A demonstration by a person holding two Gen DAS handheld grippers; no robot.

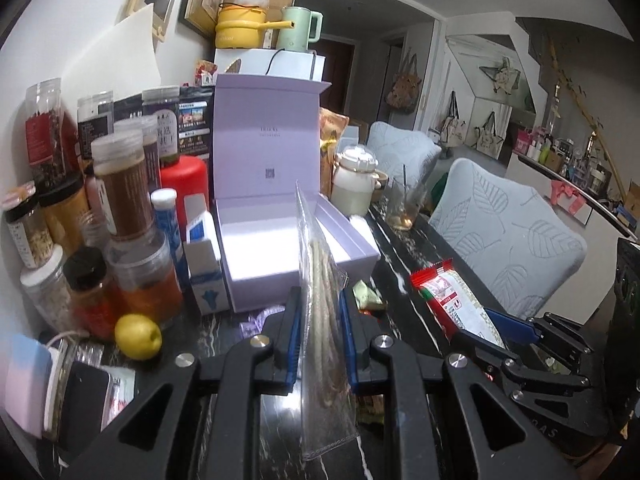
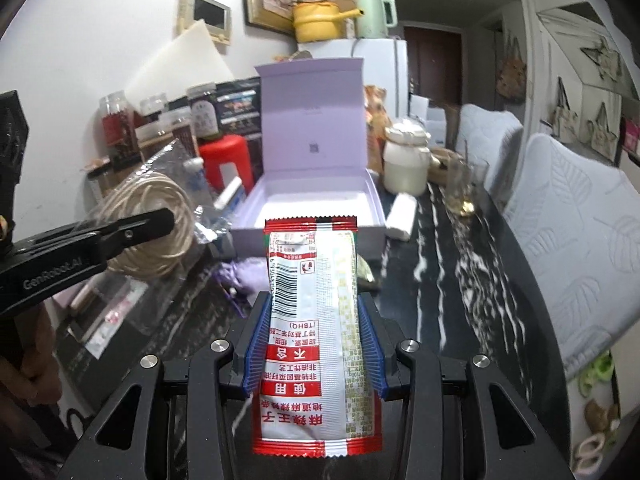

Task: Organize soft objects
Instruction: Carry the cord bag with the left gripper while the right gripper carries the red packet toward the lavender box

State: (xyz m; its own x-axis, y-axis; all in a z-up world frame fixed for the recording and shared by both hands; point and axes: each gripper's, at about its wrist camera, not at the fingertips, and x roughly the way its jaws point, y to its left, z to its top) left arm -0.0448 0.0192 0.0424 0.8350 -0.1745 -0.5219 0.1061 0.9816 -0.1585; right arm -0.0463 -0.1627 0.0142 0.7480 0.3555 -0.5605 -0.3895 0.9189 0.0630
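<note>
Left tongs (image 1: 319, 312) clamp the clear rope-coil bag (image 1: 324, 280), right tongs (image 2: 312, 320) clamp the red-and-white snack sachet (image 2: 310, 320); next, place both into the open lilac cardboard box (image 2: 320, 196).

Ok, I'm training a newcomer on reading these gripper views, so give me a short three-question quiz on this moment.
1. True or false: the lavender box behind both grippers stands open and holds nothing visible.
2. What does the left gripper hold?
A. a lemon
B. a clear bag of coiled cord
C. a glass
3. Fill in: the right gripper is closed on a red and white ____.

Key:
1. True.
2. B, the clear bag of coiled cord.
3. Snack packet.
</note>
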